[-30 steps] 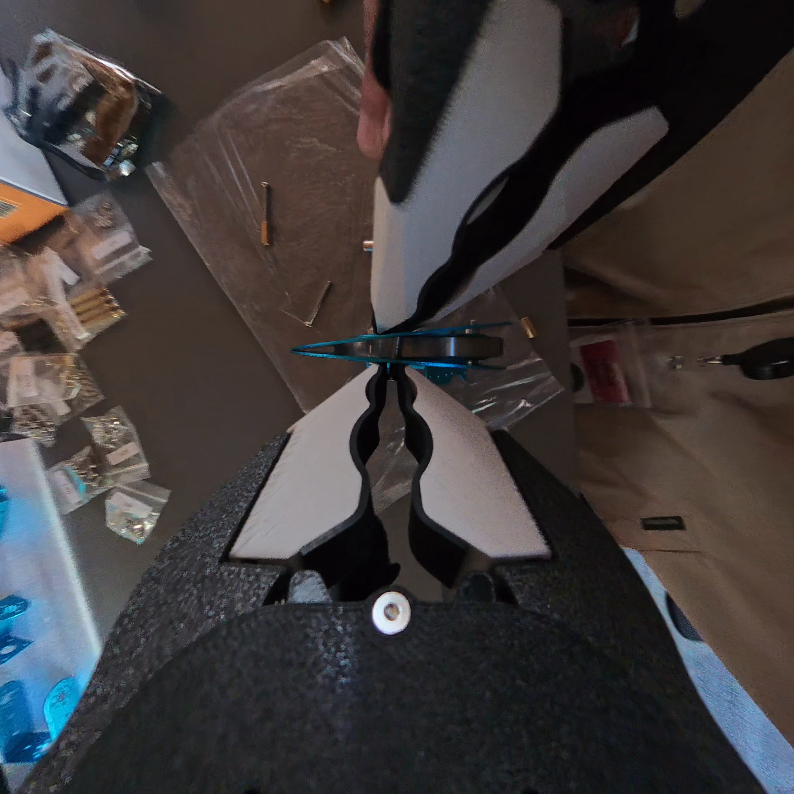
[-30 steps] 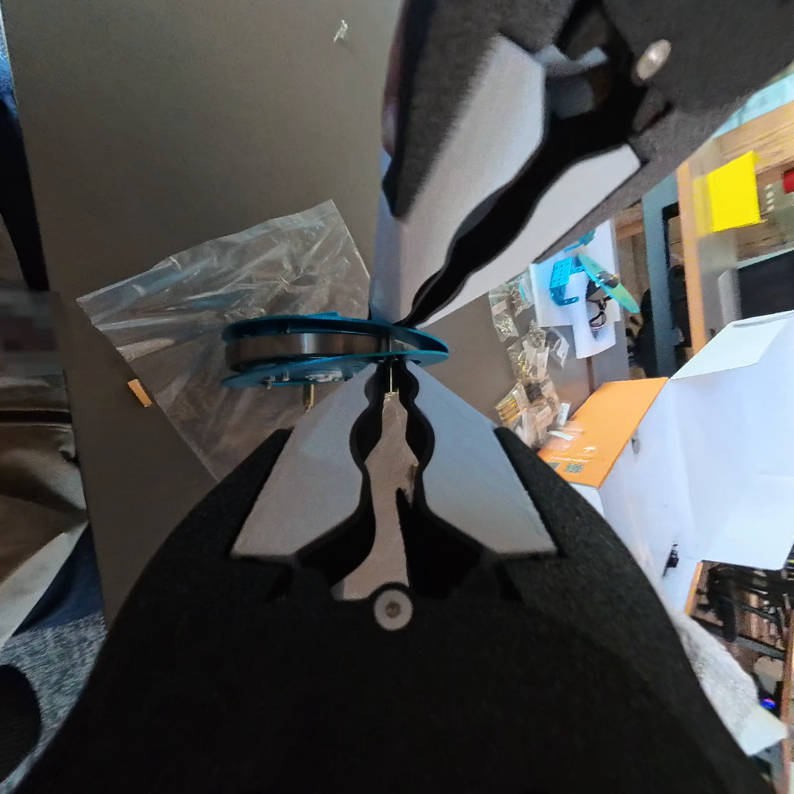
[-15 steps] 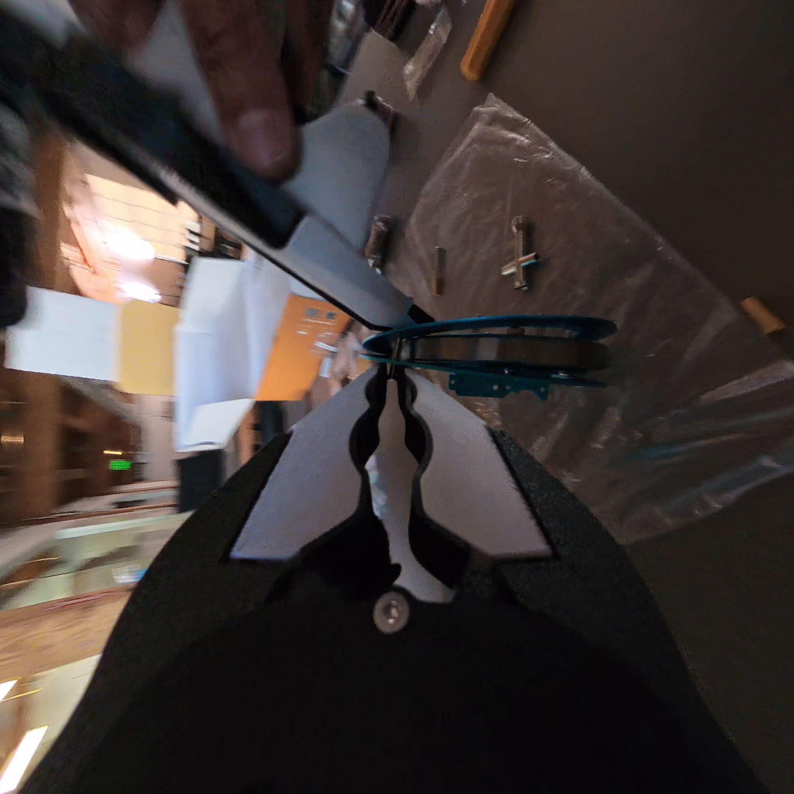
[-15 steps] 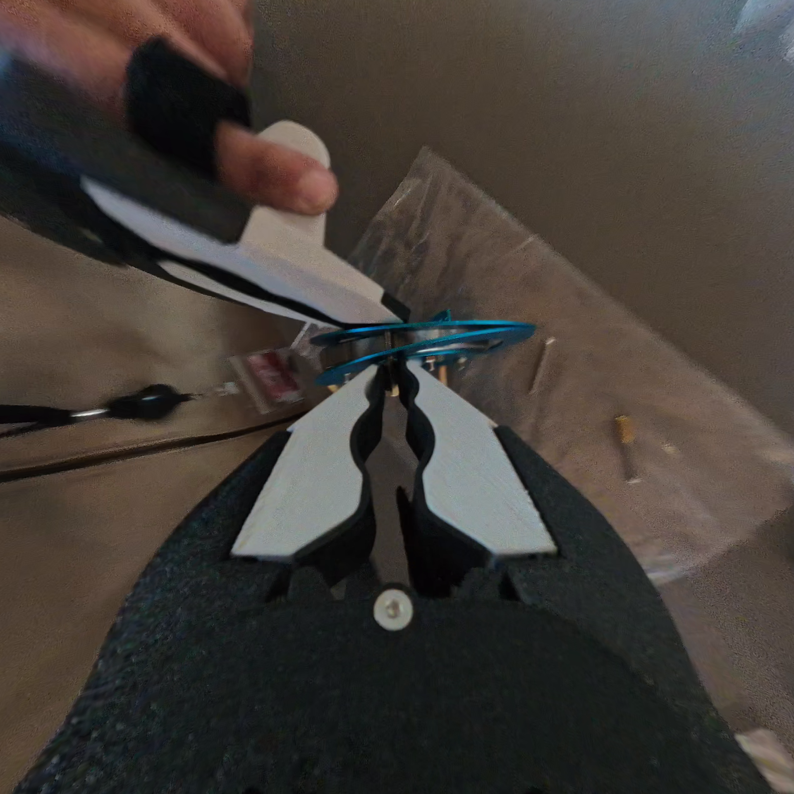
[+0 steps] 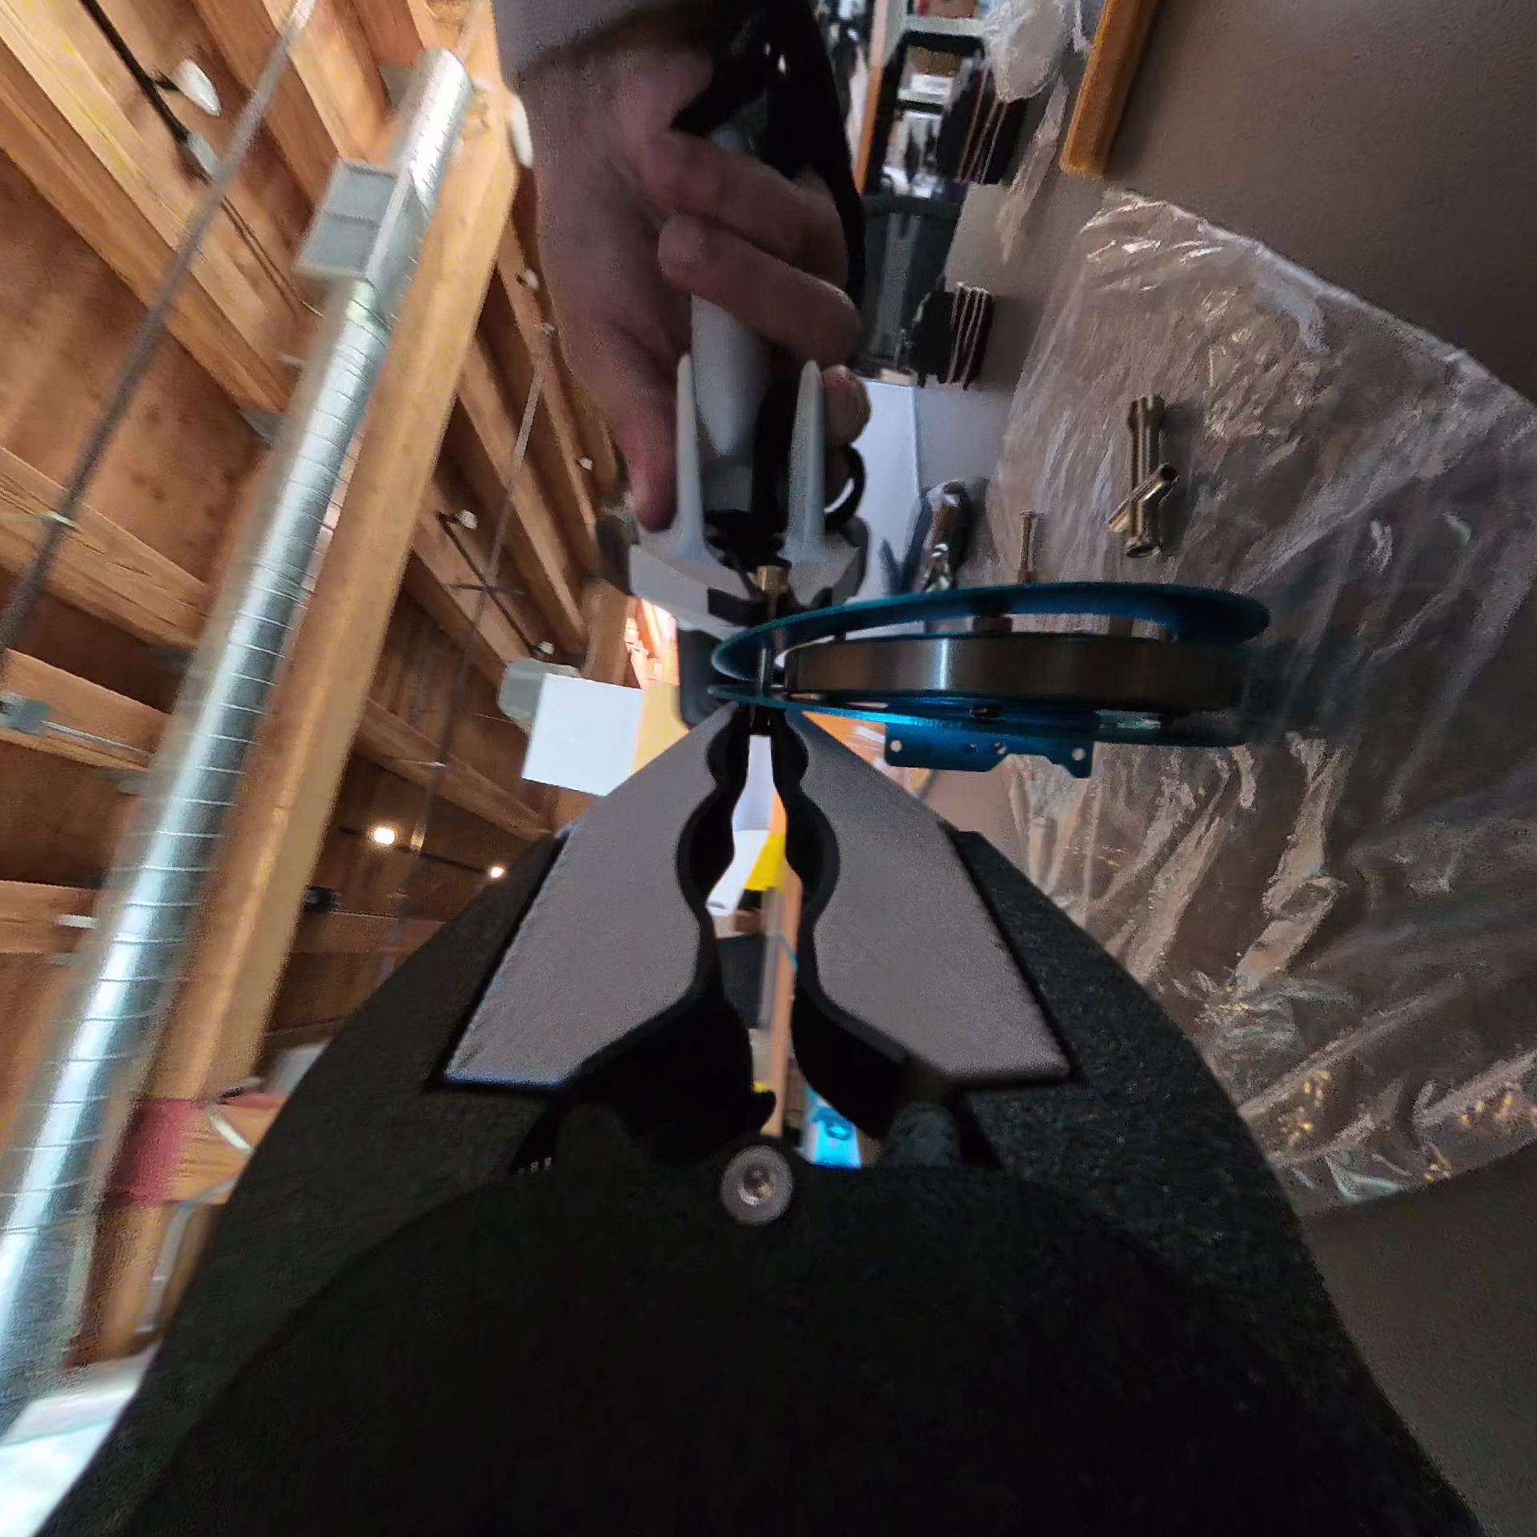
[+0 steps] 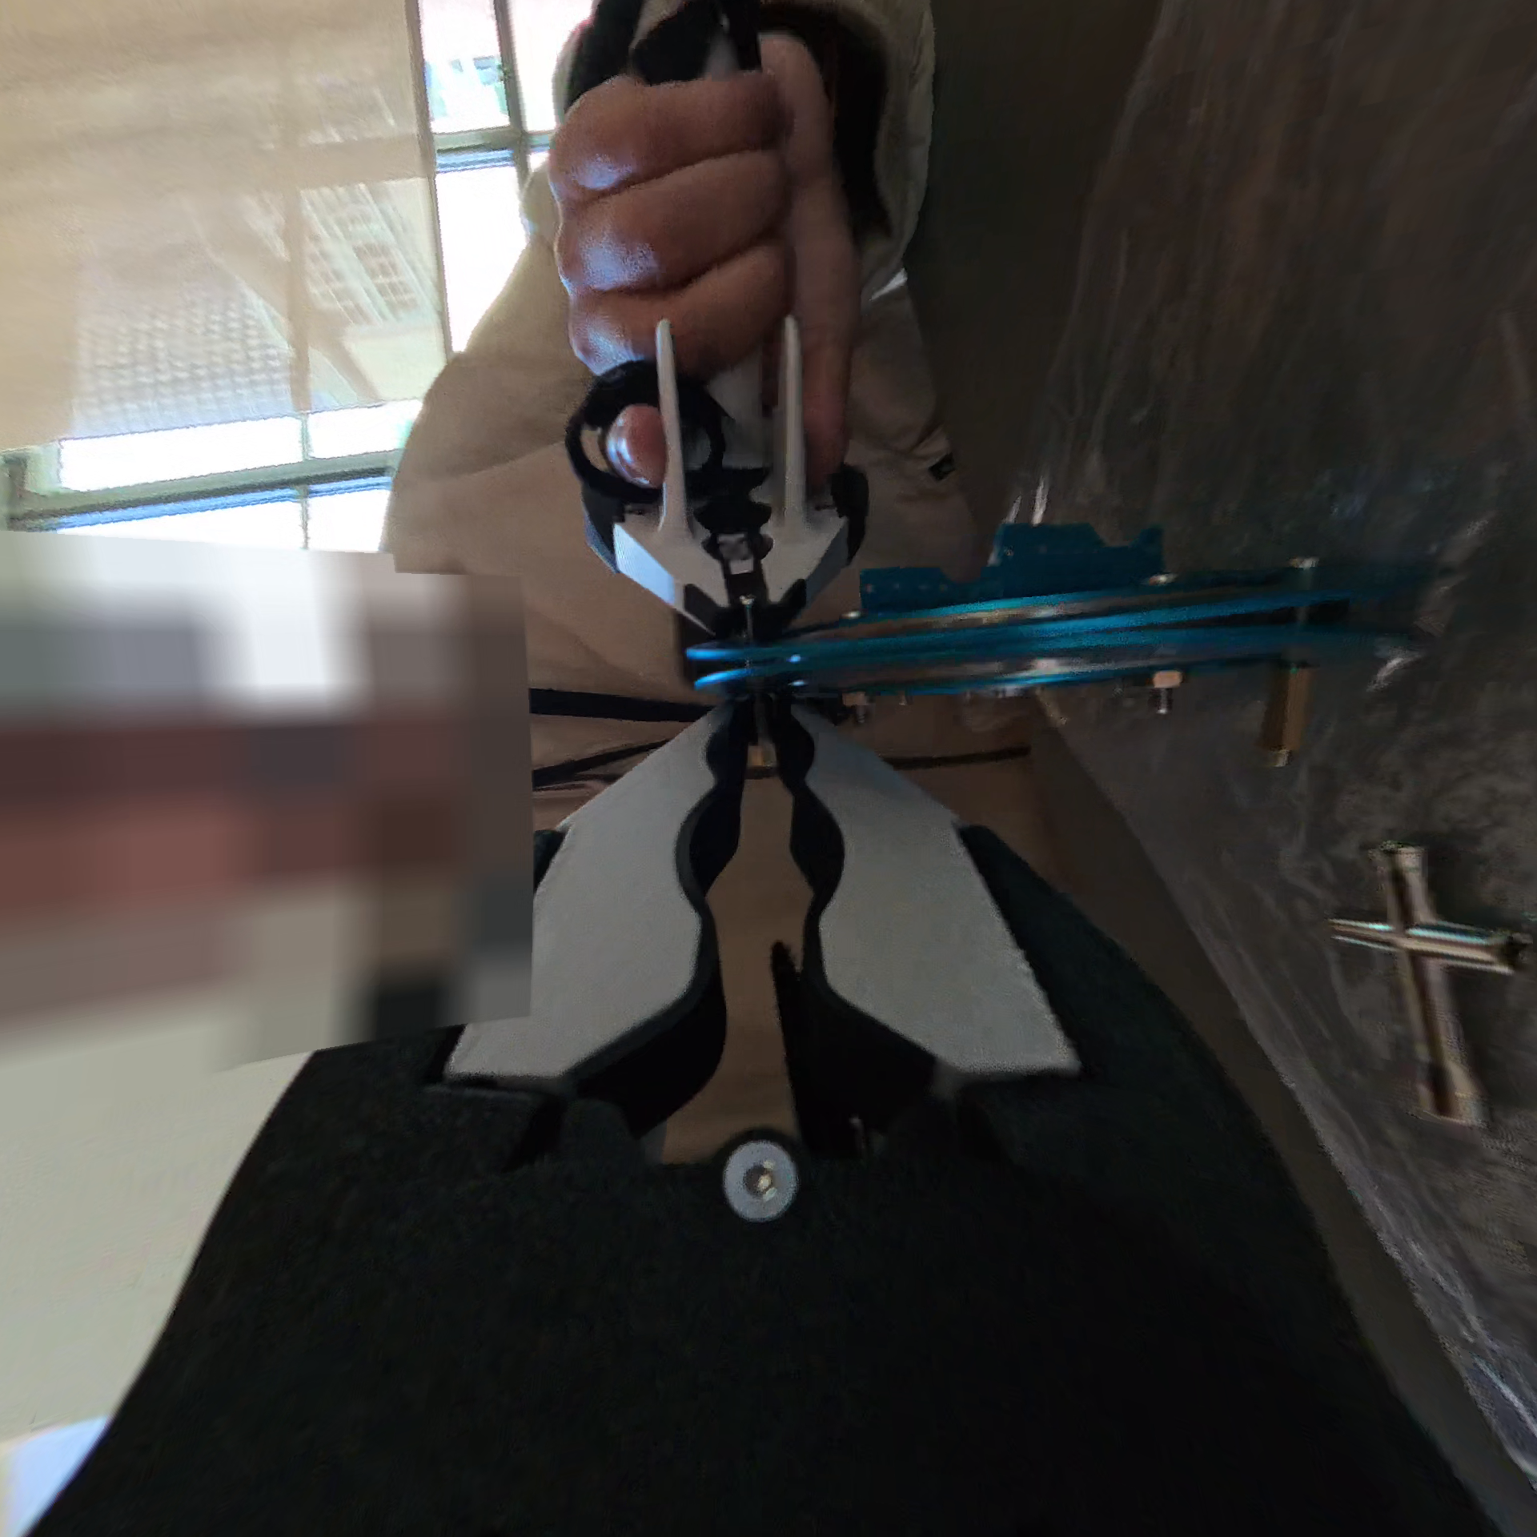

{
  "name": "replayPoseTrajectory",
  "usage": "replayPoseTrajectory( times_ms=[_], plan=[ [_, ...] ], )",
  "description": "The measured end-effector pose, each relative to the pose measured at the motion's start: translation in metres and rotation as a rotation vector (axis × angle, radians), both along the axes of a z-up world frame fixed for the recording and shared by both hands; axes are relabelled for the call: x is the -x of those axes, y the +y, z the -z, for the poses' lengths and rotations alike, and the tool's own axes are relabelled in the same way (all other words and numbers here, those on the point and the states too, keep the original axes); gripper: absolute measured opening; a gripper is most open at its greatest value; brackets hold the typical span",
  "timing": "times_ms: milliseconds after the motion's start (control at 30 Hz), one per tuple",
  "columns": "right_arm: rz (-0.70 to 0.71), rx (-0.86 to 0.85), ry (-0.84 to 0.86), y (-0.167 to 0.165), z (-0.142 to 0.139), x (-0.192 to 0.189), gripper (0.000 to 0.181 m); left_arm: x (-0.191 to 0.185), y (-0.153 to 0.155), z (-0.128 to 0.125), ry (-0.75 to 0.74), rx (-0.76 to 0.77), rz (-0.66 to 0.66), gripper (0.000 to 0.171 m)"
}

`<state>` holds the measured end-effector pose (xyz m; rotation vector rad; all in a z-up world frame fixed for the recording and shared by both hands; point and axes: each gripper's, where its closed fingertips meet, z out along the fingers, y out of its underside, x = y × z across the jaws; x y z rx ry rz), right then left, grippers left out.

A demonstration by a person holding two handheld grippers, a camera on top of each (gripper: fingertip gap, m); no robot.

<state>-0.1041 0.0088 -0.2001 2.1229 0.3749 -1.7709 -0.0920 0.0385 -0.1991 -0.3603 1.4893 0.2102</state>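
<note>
blue disc assembly (image 5: 998,665) at frame centre, above clear bag (image 5: 1247,832). left gripper (image 5: 755,722) and right gripper (image 6: 758,722) jaws each closed on its rim, facing. cross wrench (image 6: 1426,969) lower right.

At frame centre the right hand-held gripper (image 6: 758,722) pinches the blue disc assembly's (image 6: 1040,640) edge — the left hand-held gripper (image 6: 746,617) grips opposite; cross wrench (image 6: 1426,956) lower right.

Clear plastic sheet (image 5: 1297,582) spread on dark table (image 5: 1347,125). Cross-shaped metal wrench (image 6: 1426,965) and loose bolt (image 5: 1025,545) lie on sheet. Timber beams (image 5: 150,274), silver duct (image 5: 216,732) left; window (image 6: 249,449) behind.
</note>
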Motion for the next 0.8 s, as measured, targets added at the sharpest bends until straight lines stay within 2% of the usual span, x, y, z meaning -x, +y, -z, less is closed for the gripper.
replayPoseTrajectory(
  times_ms=[33, 100, 300, 367, 433, 567, 667, 800],
  plan=[
    [0.01, -0.083, -0.028, 0.003, 0.0, -0.001, 0.006, 0.0, 0.001, 0.0, 0.013, 0.045, -0.002, 0.003],
    [0.029, -0.299, -0.098, 0.01, 0.001, -0.008, 0.008, 0.002, 0.003, 0.0, 0.041, 0.176, -0.011, 0.003],
    [0.178, -1.123, -0.367, 0.027, -0.012, -0.029, 0.024, 0.015, 0.009, 0.006, 0.175, 0.604, -0.052, 0.003],
    [0.242, -1.362, -0.392, 0.022, -0.017, -0.022, 0.025, 0.02, 0.006, 0.009, 0.213, 0.807, -0.048, 0.004],
    [0.289, -1.524, -0.382, 0.014, -0.017, -0.009, 0.026, 0.024, 0.002, 0.011, 0.257, 1.01, -0.046, 0.004],
    [0.437, -1.641, -0.396, 0.013, -0.006, 0.005, 0.033, 0.032, -0.012, 0.014, 0.297, 1.464, 0.032, 0.004],
    [0.533, -1.541, -0.297, 0.01, -0.001, 0.012, 0.035, 0.038, -0.021, 0.018, 0.278, 1.714, 0.111, 0.004],
    [0.591, -1.345, -0.093, 0.001, 0.0, 0.02, 0.035, 0.044, -0.03, 0.022, 0.22, 1.898, 0.187, 0.003]
  ],
)
